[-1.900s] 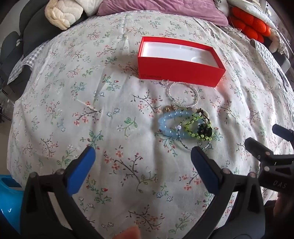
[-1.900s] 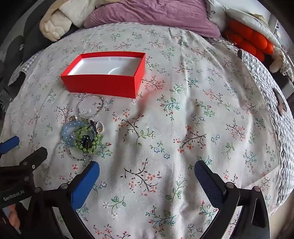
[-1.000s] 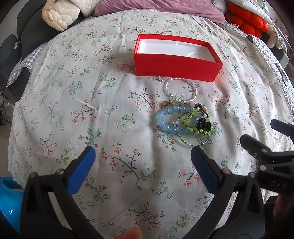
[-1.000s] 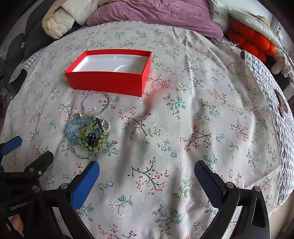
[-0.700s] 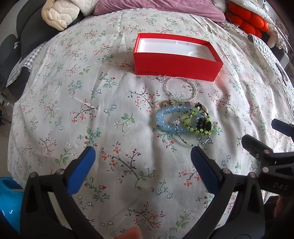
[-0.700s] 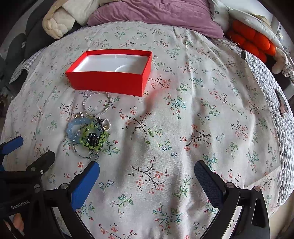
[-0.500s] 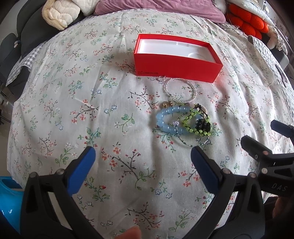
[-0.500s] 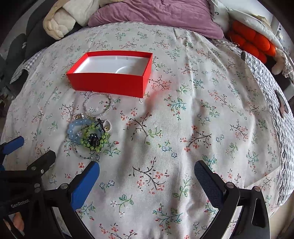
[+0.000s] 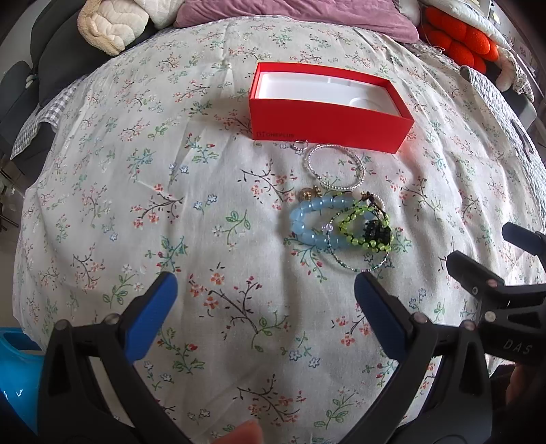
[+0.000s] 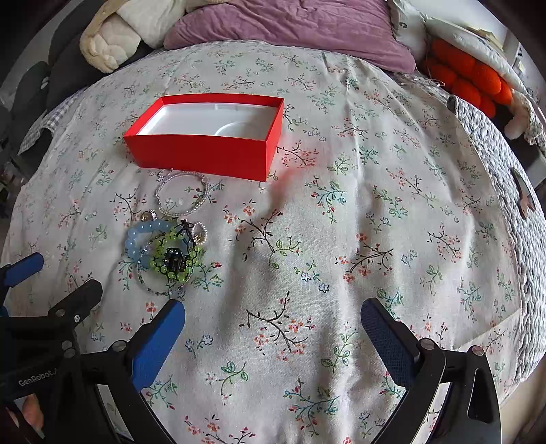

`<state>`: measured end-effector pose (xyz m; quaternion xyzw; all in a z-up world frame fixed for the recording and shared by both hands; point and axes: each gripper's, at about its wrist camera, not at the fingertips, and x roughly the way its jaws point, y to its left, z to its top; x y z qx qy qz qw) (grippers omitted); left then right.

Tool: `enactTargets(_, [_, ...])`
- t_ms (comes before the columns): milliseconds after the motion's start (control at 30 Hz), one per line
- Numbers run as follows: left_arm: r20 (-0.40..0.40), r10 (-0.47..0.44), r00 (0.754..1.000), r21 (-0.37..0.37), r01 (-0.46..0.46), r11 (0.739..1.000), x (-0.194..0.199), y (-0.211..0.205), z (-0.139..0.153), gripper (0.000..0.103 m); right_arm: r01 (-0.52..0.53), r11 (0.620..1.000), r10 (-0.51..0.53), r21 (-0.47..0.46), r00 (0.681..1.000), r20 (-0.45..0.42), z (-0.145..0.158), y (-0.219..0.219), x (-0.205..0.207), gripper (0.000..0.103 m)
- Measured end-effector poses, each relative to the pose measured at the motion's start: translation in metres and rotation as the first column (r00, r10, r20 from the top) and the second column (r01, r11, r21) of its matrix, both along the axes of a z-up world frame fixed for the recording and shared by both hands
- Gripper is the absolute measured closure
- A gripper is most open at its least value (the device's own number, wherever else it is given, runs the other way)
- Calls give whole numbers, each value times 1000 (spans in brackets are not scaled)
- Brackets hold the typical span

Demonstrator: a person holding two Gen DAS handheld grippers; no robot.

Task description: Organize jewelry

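1. My left gripper (image 9: 262, 293) hangs over the floral sheet (image 9: 136, 191) with its jaws spread wide and nothing between them.
2. My right gripper (image 10: 273, 319) is just as wide open, also empty, above bare cloth.
3. The red box (image 9: 327, 126) sits lidless toward the far side of the bed, its white tray showing nothing inside. Its near wall faces me in both views.
4. The jewelry lies in a loose cluster just on the near side of that wall: a small ring (image 9: 299, 145) almost touching the box, then a silver bead bracelet (image 9: 336, 167) just beside it.
5. Closer to me, a blue bead bracelet (image 9: 307, 225) overlaps a green bead bracelet (image 9: 367, 235) with a dark charm at its middle; a thin dark-beaded loop (image 9: 358, 268) runs under both. A small gold piece (image 9: 307, 194) rests at the blue one's far edge.
6. The cluster sits ahead of my left gripper's right finger (image 9: 378, 314), and ahead of my right gripper's left finger (image 10: 158, 338).
7. Open cloth: a wide stretch left of the cluster in the left view, and a wide stretch right of box and cluster in the right view (image 10: 375, 222).
8. Edges: a purple pillow (image 10: 290, 27) and a cream blanket (image 10: 105, 44) line the far side; orange cushions (image 10: 471, 82) and a quilted cover (image 10: 512, 177) border the right.
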<state>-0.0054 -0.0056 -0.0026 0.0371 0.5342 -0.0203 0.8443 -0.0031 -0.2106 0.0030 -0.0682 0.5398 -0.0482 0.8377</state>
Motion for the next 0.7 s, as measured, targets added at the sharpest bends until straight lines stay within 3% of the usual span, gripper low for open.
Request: enactTargets(700, [2,2,1000,0,-2,1000,0,0,1,0,-10,1000,10,-6,1000,5,1,1,-1,0])
